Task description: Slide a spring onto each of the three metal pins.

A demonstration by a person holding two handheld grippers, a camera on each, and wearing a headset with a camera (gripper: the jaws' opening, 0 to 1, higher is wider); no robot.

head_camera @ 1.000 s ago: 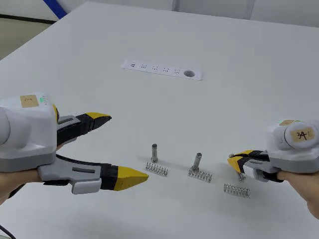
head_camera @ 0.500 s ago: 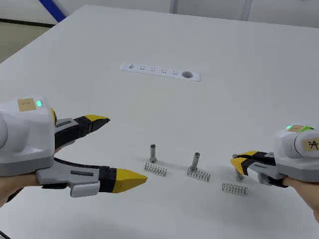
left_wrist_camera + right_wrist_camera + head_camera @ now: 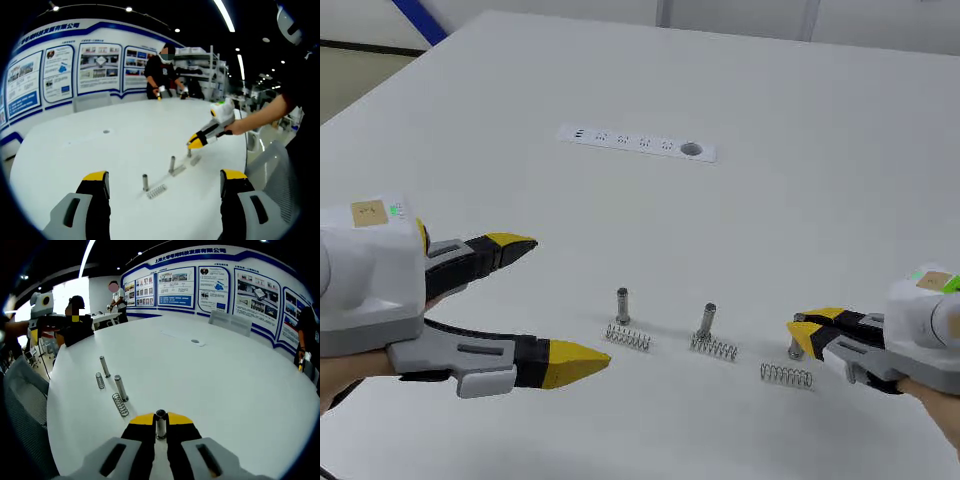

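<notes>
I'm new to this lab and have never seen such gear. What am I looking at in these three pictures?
No robot: a person holds a two-jaw claw tool in each hand. The wide picture comes from a headset camera; each round one from a camera riding on a claw. On the white table stand two metal pins, three springs lie flat nearby, and a power strip lies farther back. The left claw is open, holding nothing. The right claw is shut on the third pin.

Probably a lab showroom: wall display boards (image 3: pixel 215 287), white table (image 3: pixel 770 90).
</notes>
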